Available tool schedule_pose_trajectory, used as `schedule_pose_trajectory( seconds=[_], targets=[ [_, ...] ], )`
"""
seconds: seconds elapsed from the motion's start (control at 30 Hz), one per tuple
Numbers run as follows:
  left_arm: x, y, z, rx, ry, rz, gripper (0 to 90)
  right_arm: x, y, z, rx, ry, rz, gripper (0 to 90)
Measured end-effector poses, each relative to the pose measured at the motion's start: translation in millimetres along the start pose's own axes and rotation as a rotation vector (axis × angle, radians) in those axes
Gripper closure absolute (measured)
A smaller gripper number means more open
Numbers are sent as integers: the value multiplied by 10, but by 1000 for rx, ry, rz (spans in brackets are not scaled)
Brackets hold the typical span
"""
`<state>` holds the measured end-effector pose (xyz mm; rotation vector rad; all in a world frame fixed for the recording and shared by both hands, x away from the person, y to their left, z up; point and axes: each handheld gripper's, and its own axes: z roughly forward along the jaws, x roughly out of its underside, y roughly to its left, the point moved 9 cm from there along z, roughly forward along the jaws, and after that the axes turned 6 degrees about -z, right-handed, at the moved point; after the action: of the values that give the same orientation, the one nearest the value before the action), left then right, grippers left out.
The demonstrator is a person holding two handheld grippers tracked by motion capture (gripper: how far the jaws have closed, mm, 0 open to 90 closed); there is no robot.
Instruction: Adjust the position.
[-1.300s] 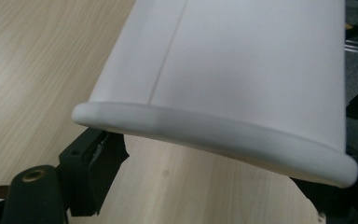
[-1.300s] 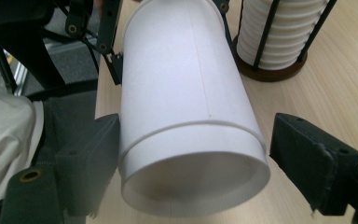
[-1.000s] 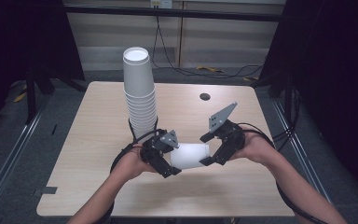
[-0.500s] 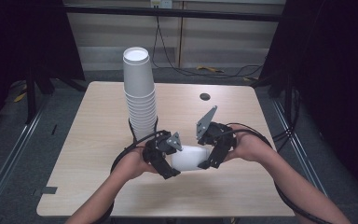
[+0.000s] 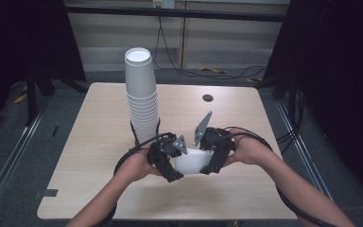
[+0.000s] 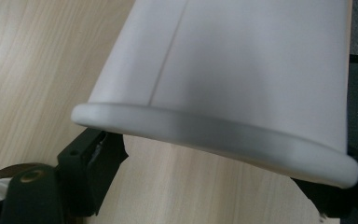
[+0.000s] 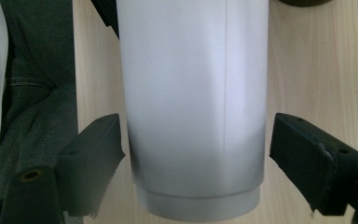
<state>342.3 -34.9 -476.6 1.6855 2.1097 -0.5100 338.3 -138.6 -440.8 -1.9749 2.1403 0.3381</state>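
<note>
The left tool (image 5: 170, 163) grips the rim end of one plain white paper cup (image 5: 192, 161), its jaws pinched together on the rim wall. In the left gripper view the cup's rolled rim (image 6: 214, 135) passes just above the jaws. The right tool (image 5: 216, 160) has its jaws standing apart on either side of the cup's base end; in the right gripper view a small gap shows between each black jaw and the cup wall (image 7: 193, 107), so they do not press on it. These jaws closed a little within the last second.

The cup lies sideways between the two tools, held low above the near middle of the table (image 5: 99, 142).

Behind the left tool stands one tall stack of white cups (image 5: 142, 101), upside down; its cups are too many to count surely. One small dark round spot (image 5: 208, 98) sits on the far part of the table.

No brand, label or writing shows on the cup, the stack or the tools.
</note>
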Motion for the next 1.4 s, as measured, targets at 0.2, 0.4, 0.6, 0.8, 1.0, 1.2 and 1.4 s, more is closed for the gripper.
schedule_pose_trajectory(
  seconds=[0.2,0.4,0.6,0.8,1.0,1.2,1.4],
  targets=[
    [-9,2,4,-2,27,32,164,16,2,63,-5,13,1,165],
    [-29,0,-9,-8,30,35,163,22,8,112,-12,25,8,167],
    [-42,-23,10,-14,25,19,162,26,28,179,-26,41,9,182],
    [-17,7,-15,-14,72,63,162,19,21,223,-28,31,3,196],
    [-18,22,-9,-25,73,63,160,8,18,218,-22,22,2,240],
    [-11,98,-64,-38,75,142,130,6,19,215,1,0,15,252],
    [-34,10,-20,22,-21,11,120,22,18,183,-4,-31,-12,254]
  ],
)
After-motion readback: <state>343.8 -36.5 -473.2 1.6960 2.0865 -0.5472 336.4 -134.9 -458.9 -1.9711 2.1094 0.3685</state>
